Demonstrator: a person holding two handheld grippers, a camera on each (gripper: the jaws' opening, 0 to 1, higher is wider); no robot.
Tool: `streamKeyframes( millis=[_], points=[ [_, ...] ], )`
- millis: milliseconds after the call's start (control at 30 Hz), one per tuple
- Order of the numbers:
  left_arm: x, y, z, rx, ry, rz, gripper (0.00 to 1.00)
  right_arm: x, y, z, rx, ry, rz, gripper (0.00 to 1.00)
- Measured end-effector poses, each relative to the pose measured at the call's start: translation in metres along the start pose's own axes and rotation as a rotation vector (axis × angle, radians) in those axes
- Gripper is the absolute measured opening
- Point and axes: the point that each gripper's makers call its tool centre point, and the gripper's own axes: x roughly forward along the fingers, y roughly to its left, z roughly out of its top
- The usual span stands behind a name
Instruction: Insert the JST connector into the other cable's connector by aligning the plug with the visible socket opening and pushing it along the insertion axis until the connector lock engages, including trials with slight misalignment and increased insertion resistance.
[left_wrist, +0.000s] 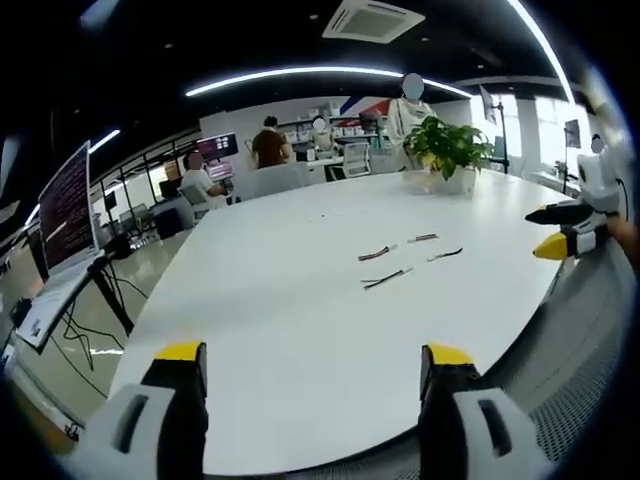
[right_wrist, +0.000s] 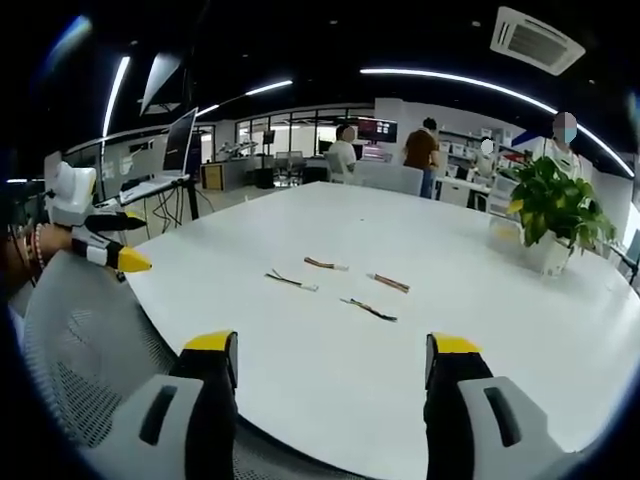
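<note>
In the left gripper view the left tongs (left_wrist: 315, 365) stand wide and hold nothing above the near edge of the white surface (left_wrist: 280, 300), while four short cables (left_wrist: 400, 262) lie loose farther out to the right, a potted plant (left_wrist: 447, 150) stands at the far edge, and the right tongs (left_wrist: 560, 232) show at the right edge. In the right gripper view the right tongs (right_wrist: 330, 355) are also wide and hold nothing, the cables (right_wrist: 340, 285) lie apart from one another just beyond them at mid surface, and the left tongs (right_wrist: 115, 245), parted, hang at the left beside a mesh chair back (right_wrist: 90, 340).
</note>
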Motion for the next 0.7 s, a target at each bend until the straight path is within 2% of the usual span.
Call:
streamKeyframes(
  millis=[133,700],
  points=[
    [-0.0005,0.0012,-0.0001,0.014,0.003,0.011,0.86,0.0003,0.0003,-0.0004,-0.001,0.002,0.003,0.75],
    [0.0005,-0.0029,-0.0036,0.031,0.030,-0.017,0.84,0.0008,-0.0012,-0.0024,0.003,0.014,-0.010,0.74]
  ],
)
